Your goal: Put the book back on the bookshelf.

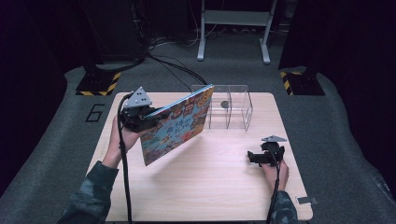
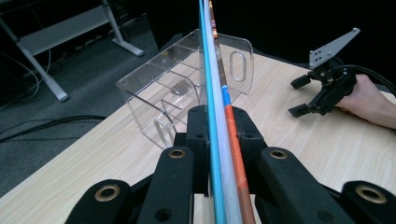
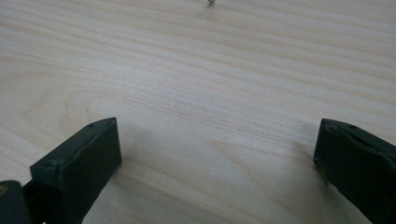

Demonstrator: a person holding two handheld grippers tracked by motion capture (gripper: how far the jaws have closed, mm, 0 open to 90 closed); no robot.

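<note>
A thin picture book (image 1: 176, 123) with a colourful cover is held tilted above the left half of the wooden table (image 1: 219, 186). My left gripper (image 1: 147, 116) is shut on its near edge; in the left gripper view the book's edge (image 2: 219, 121) runs up between the two black jaws. Just beyond the book stands a clear acrylic divider rack (image 1: 229, 106), also seen ahead of the jaws (image 2: 184, 88). My right gripper (image 1: 254, 157) rests low on the table at the right, open, with bare wood between its fingertips (image 3: 217, 149).
The table's right edge lies close to the right hand (image 1: 276, 172). Beyond the table are floor cables (image 1: 173, 65), a metal stand (image 1: 233, 28) and yellow-black striped bases (image 1: 99, 84). The right gripper (image 2: 327, 91) sits off to the right of the rack.
</note>
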